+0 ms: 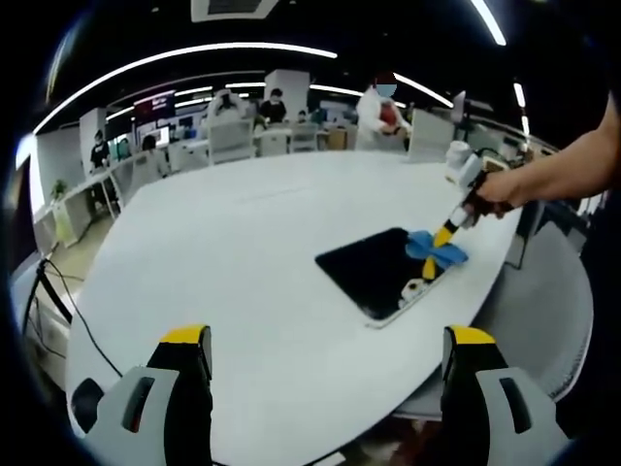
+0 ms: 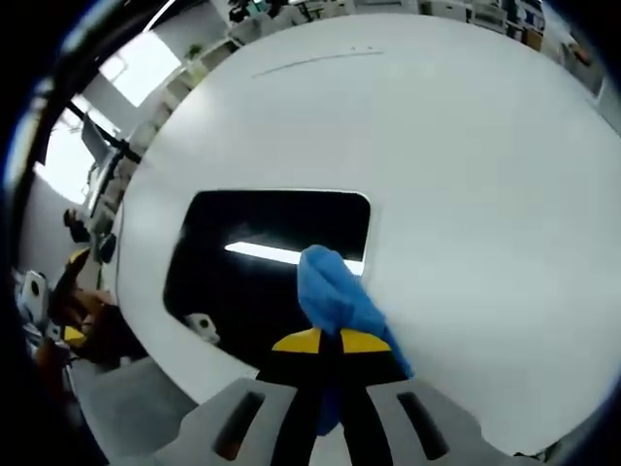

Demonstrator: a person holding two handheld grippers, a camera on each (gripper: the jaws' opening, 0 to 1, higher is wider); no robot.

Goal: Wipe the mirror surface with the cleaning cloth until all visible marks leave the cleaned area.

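Table (image 1: pixel 243 252): white, oval, carries everything.

Mirror (image 2: pixel 262 262): dark rectangle flat on table, near table edge on person's side; long axis runs across right gripper's line of sight.

Cloth (image 2: pixel 335 296): blue, bunched, pressed on mirror's right part close to its edge; rest of glass stretches away to left of cloth.

Right gripper (image 2: pixel 322 342): jaws closed tight, pinching cloth; much nearer mirror.

Left gripper (image 1: pixel 325 354): jaws spread wide, nothing held, well apart from mirror, hovering over table's near edge.

Judgement: next stroke should sweep leftward along mirror's long axis.
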